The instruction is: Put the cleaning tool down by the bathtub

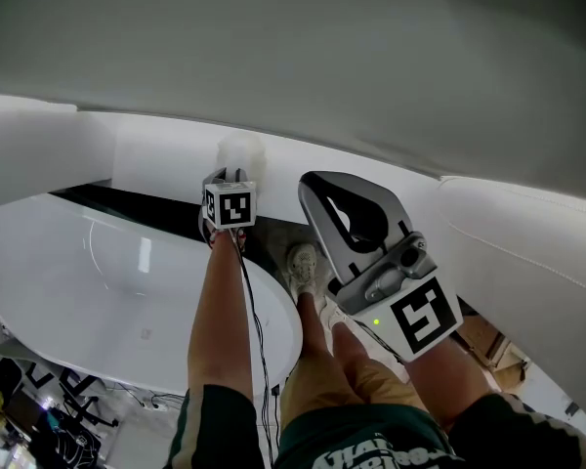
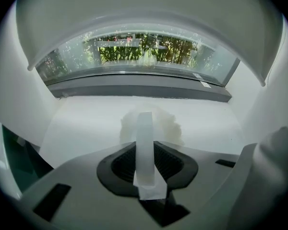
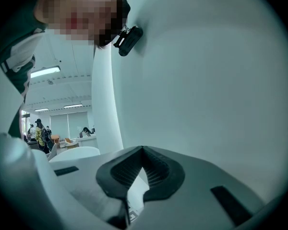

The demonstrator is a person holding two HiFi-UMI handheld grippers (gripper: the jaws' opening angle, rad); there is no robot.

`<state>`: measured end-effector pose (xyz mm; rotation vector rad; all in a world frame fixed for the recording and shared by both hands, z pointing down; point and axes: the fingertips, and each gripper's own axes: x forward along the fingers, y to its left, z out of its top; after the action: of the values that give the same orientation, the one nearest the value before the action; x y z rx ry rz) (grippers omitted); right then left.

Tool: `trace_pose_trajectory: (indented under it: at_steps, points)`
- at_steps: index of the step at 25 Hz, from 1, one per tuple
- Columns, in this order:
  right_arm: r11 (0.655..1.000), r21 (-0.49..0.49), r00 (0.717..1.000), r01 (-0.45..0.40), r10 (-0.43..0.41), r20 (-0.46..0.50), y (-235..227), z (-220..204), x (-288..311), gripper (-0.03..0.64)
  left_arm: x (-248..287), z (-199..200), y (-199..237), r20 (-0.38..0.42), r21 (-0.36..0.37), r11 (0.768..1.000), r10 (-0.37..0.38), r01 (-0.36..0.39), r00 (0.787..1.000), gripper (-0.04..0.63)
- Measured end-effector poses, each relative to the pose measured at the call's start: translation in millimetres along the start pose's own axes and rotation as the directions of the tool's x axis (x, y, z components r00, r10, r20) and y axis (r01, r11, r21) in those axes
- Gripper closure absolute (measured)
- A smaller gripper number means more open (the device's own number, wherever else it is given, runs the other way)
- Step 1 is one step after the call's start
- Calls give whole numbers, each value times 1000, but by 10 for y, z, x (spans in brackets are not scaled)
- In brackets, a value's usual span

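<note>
while the bathtub [image 1: 98,281] curves along our left, our left gripper [image 1: 230,179] reaches past its far rim, jaws clamped on the pale handle of the cleaning tool [image 2: 145,143]. its fluffy head seems to touch the white surface [image 2: 86,123] beyond, though white on white makes that hard to judge. we reckon the set-down is in hand. next we should lower the tool beside the tub and part those jaws. our right gripper [image 1: 322,198] hangs rightward, jaws together on nothing.
</note>
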<state>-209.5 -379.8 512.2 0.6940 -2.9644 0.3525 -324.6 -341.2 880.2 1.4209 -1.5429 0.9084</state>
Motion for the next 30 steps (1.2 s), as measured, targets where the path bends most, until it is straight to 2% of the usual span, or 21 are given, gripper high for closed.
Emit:
trace_pose_trajectory:
  at_steps: [4,7,14,20,23,26,30]
  points:
    - [1000,5,1000,4,-4,3,-45,60,-59,601,20,33,-62,-38,-32,999,-22,21,999,492]
    - [1000,8,1000,13,-13,7,-94,97,-127,601,64,30,-136,-22,-80,995,-55,53,998,497]
    - [1000,14,1000,27,-27,5,-148,61,-213,601,53,19,-135,-1,-57,998,-41,41,999,498]
    - [1000,18,1000,11,-11,-2,-95,112,-242,601,-35,51,-97,38,-57,998,-2,4,999,432]
    - [1000,28,1000,12,-11,-11,-100,87,-252,601,-42,78,-160,66,-59,997,-50,54,997,305]
    - [999,36,1000,13,-13,-21,-97,15,-238,601,13,32,-213,58,-37,996,-81,83,995,304]
    - [999,38,1000,6,-5,-24,-62,-48,-221,601,-14,62,-198,85,-13,997,-72,73,994,304]
